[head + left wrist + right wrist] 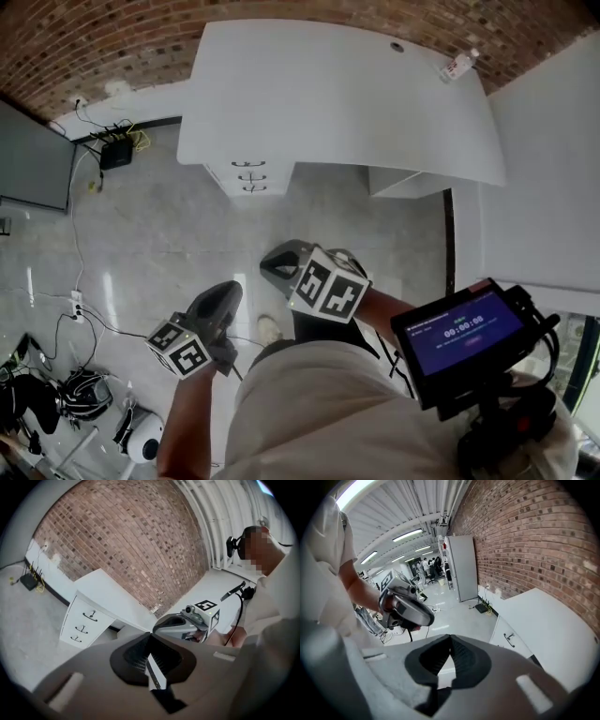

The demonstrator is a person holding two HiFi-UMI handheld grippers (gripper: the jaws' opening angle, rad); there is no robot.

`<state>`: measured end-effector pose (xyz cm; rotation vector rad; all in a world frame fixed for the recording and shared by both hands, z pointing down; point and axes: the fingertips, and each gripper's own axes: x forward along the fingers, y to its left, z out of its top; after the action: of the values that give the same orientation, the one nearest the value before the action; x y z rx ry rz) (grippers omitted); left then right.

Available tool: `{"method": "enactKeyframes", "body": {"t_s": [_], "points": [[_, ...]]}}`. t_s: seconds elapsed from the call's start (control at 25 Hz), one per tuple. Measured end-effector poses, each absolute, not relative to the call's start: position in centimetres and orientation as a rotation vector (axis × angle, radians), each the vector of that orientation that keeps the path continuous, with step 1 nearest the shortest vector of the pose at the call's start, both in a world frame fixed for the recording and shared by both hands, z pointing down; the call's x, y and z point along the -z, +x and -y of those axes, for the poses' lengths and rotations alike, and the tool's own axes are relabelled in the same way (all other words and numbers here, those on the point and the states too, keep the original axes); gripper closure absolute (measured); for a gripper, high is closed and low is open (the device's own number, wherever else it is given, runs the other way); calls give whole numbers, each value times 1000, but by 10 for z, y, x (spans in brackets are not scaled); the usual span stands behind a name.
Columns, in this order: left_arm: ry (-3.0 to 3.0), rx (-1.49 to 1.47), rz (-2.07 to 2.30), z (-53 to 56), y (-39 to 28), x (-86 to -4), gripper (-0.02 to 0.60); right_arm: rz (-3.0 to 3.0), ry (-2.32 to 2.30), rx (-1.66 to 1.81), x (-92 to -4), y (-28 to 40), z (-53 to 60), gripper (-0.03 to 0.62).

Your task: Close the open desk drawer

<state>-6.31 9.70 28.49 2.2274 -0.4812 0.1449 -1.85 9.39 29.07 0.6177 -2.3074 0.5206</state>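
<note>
Two grippers well apart from white bench [328, 94]. Left gripper [151, 639] fingers together, empty; right gripper [451, 637] likewise. Drawer stack [248, 176] under bench: three fronts look flush.

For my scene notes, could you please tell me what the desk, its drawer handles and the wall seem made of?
The desk: probably painted or laminated board, smooth matt white. The drawer handles: likely dark metal, curved bars, too small to confirm. The wall: bare red-brown brick, mortar joints visible.
</note>
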Motion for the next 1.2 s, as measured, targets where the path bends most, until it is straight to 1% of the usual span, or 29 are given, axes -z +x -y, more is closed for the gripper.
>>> {"method": "enactKeyframes", "body": {"t_s": [0.12, 0.24, 0.48, 0.68, 0.88, 1.2], "points": [[2317, -153, 446, -140, -76, -230, 577, 2317, 656, -477, -260, -36, -130, 592], [2407, -192, 405, -166, -84, -199, 577, 2337, 668, -447, -240, -52, -151, 592], [2493, -272, 389, -171, -89, -195, 577, 2380, 632, -364, -228, -79, -157, 591], [2580, -304, 397, -225, -111, -162, 577, 2378, 663, -300, -195, -100, -213, 591], [2591, -270, 387, -236, -121, -154, 577, 2374, 684, -276, -189, -102, -226, 591], [2613, -268, 403, -235, -116, -153, 577, 2387, 700, -275, -189, -100, -227, 591]]}}
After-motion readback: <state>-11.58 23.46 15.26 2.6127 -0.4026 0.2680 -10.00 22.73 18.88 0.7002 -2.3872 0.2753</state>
